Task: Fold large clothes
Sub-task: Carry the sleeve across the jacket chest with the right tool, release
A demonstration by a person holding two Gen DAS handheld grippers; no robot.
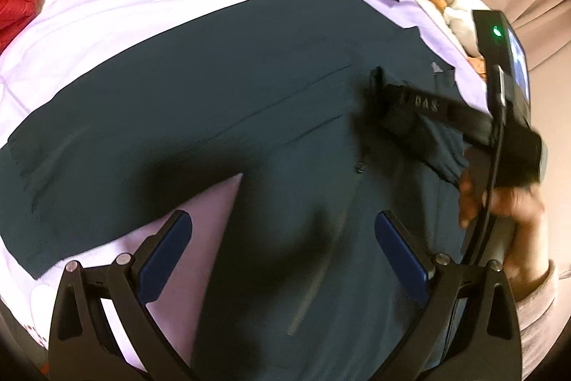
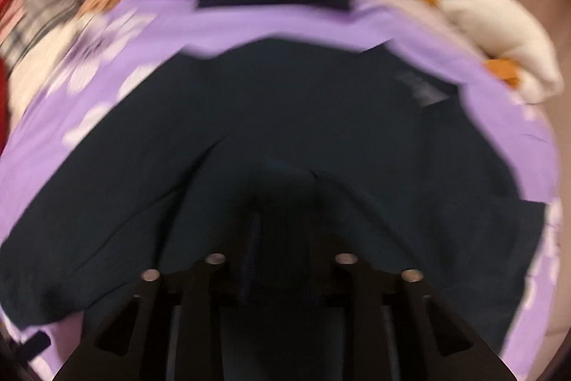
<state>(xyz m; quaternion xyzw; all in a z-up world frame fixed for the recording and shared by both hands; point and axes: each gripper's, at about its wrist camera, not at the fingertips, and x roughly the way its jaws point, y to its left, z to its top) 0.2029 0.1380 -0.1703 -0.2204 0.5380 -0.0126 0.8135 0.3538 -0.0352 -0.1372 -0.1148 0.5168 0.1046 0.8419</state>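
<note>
Dark trousers (image 1: 221, 88) lie flat on the bed (image 1: 107, 34), below and ahead of both jaws. Left gripper (image 1: 282, 249) released, empty. Right gripper (image 2: 285, 259): blurred, can't tell. Fabric looks soft, light, floppy; probably pinch at hem or waistband edge.

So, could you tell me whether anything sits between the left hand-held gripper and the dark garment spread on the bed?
Nothing visible does. The left hand-held gripper hangs open directly over the dark teal garment lying on the lilac floral bedsheet; the right hand-held gripper is off to its right.
</note>
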